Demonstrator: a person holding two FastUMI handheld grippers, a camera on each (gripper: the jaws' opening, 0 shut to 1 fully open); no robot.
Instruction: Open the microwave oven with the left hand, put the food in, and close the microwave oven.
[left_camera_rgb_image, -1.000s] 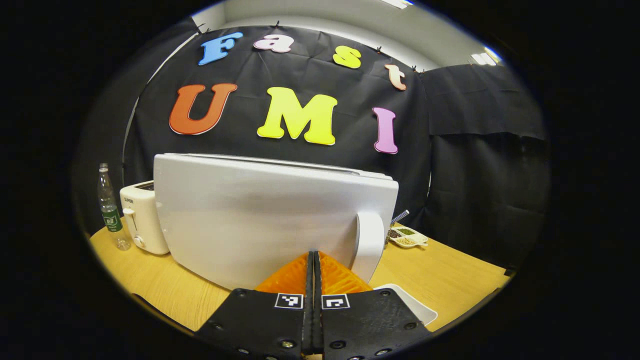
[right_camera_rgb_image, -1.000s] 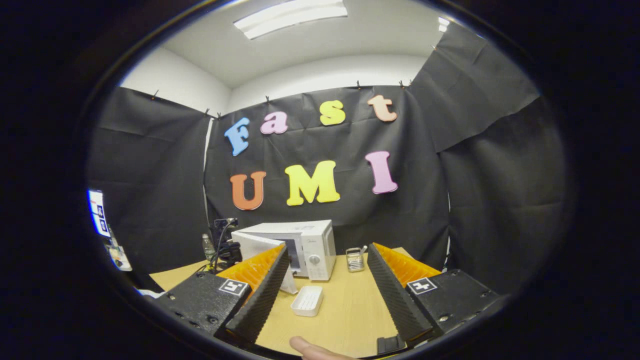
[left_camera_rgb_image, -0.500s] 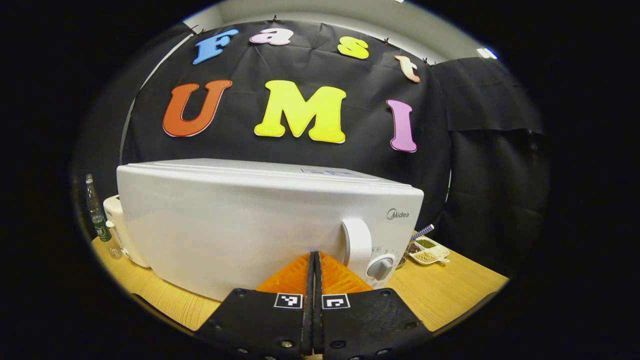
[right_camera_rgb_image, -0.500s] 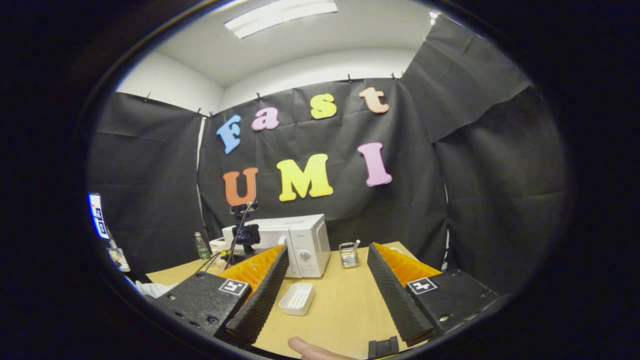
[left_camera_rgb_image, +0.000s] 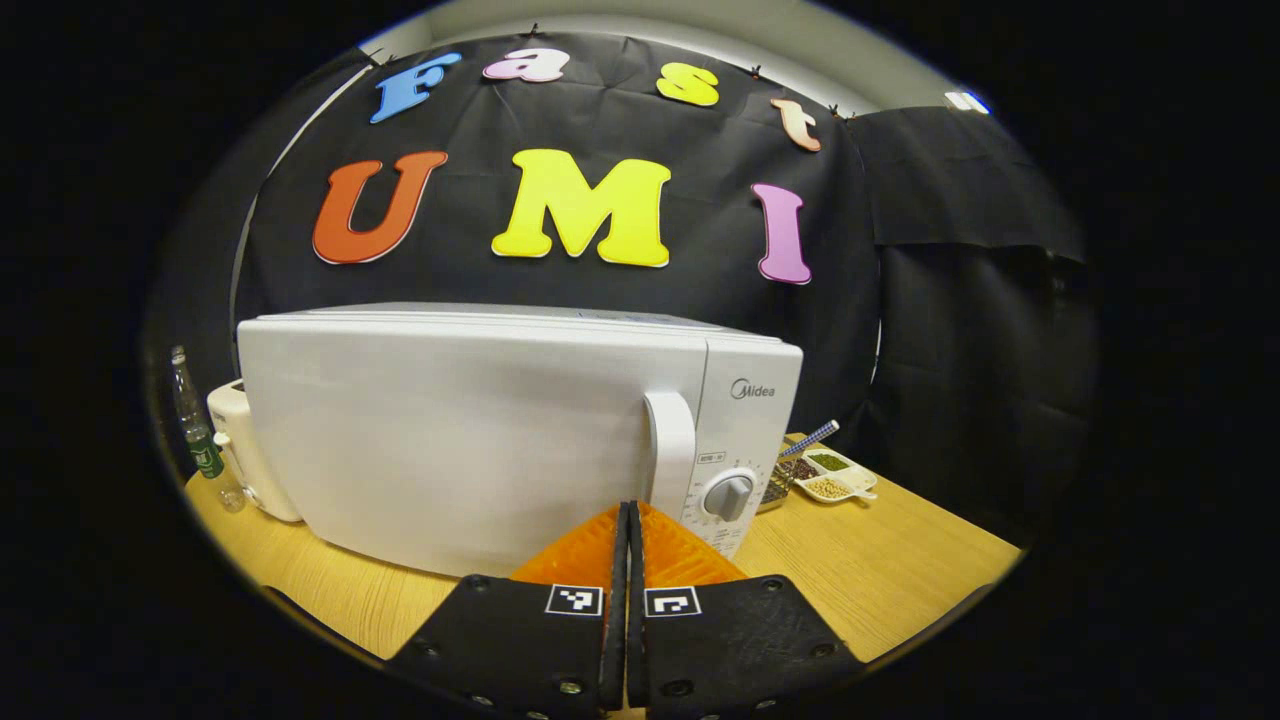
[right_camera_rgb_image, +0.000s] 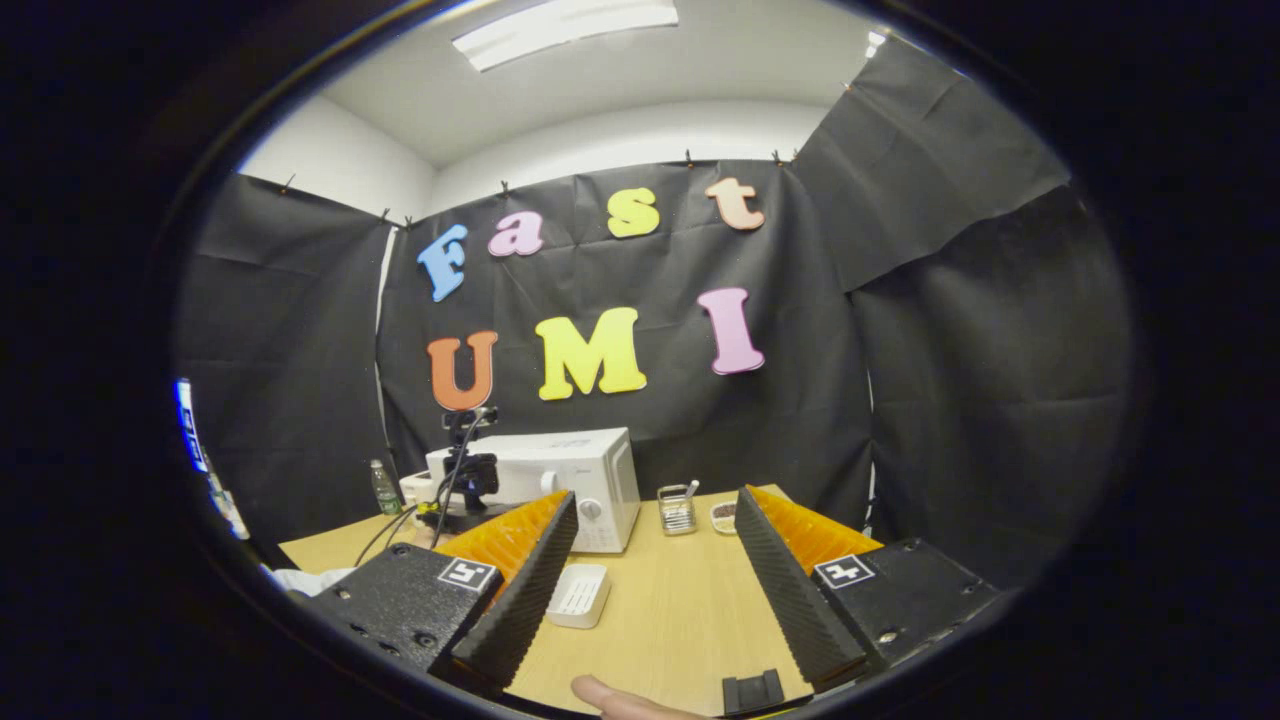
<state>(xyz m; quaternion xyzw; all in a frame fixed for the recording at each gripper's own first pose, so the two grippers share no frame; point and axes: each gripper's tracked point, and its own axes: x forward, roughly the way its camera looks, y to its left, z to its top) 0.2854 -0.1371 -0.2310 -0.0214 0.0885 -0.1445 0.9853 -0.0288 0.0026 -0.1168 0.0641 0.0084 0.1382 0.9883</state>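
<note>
Two hand-held grippers share the scene. The left hand-held gripper, fingers pressed together on nothing, points at the door of the boxy white microwave oven, just left of its upright white handle. The door appears flush with the body, so the closing step looks finished or nearly so. The oven stands toward the counter's far edge. The right hand-held gripper hangs well back over the near edge, fingers spread apart and empty; a white ribbed rectangular tray lies on the counter before the oven. The food cannot be seen. The next move probably calls for drawing the left hand-held gripper straight back.
</note>
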